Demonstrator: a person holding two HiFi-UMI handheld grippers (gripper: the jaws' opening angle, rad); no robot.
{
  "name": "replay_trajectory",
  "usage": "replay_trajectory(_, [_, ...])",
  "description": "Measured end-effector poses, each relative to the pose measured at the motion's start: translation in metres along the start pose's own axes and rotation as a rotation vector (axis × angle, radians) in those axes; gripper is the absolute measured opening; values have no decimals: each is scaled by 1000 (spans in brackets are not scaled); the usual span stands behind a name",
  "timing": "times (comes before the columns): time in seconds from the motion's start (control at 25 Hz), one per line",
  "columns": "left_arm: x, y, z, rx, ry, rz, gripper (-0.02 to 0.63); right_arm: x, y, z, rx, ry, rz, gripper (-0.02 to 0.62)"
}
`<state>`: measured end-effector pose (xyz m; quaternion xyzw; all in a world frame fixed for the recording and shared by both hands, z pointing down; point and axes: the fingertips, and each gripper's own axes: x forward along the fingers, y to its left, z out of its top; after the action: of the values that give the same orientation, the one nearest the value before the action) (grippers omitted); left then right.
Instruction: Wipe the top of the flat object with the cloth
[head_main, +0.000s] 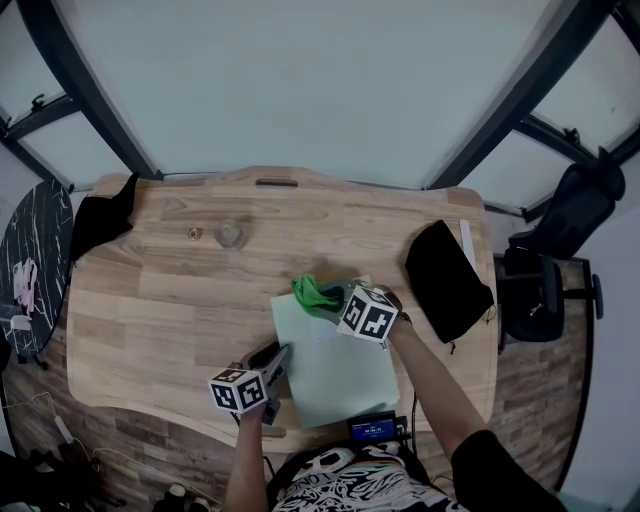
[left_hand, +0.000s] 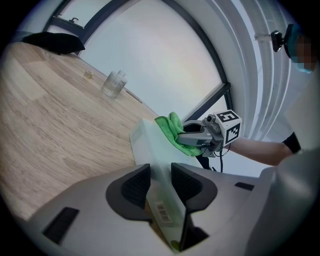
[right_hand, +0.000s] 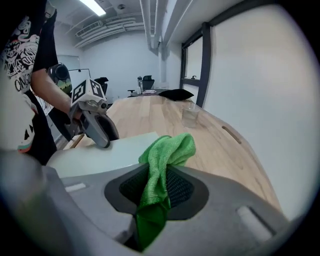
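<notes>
A pale green flat object (head_main: 335, 370) lies on the wooden table (head_main: 160, 300) near its front edge. My left gripper (head_main: 281, 353) is shut on its left edge, and the thin sheet (left_hand: 147, 145) runs between the jaws (left_hand: 160, 182). The green cloth (head_main: 314, 293) is bunched at the object's far corner, with my right gripper (head_main: 335, 297) shut on it. In the right gripper view the cloth (right_hand: 165, 155) hangs out between the jaws (right_hand: 159, 185) over the flat object (right_hand: 100, 154). The left gripper (right_hand: 95, 127) shows beyond it.
A black pouch (head_main: 447, 278) lies at the table's right. A glass jar (head_main: 229, 234) and a small gold piece (head_main: 194, 234) stand at the far left, next to a black cloth (head_main: 100, 215). A small blue-screened device (head_main: 375, 428) sits at the front edge. An office chair (head_main: 560, 260) stands to the right.
</notes>
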<state>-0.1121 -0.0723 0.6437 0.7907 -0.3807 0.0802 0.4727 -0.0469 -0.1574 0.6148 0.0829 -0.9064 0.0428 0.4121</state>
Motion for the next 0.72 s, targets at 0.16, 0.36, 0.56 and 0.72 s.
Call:
replay_trajectory(0.16, [-2,1,-1,-11,-19,10,130,-1,3,0,32,-53,2,89])
replay_trajectory(0.36, [-1,3,1,-12,-20,11,130,-3,9,-1,48,-65,19,89])
replay_trajectory(0.56, [-1,2,0,-8,-19,24,130,-5,20,-4,65,-69,44,89])
replay_trajectory(0.72, [-1,4,0,-6,-19,26,130,-6,31,-7,66,-69,58,89])
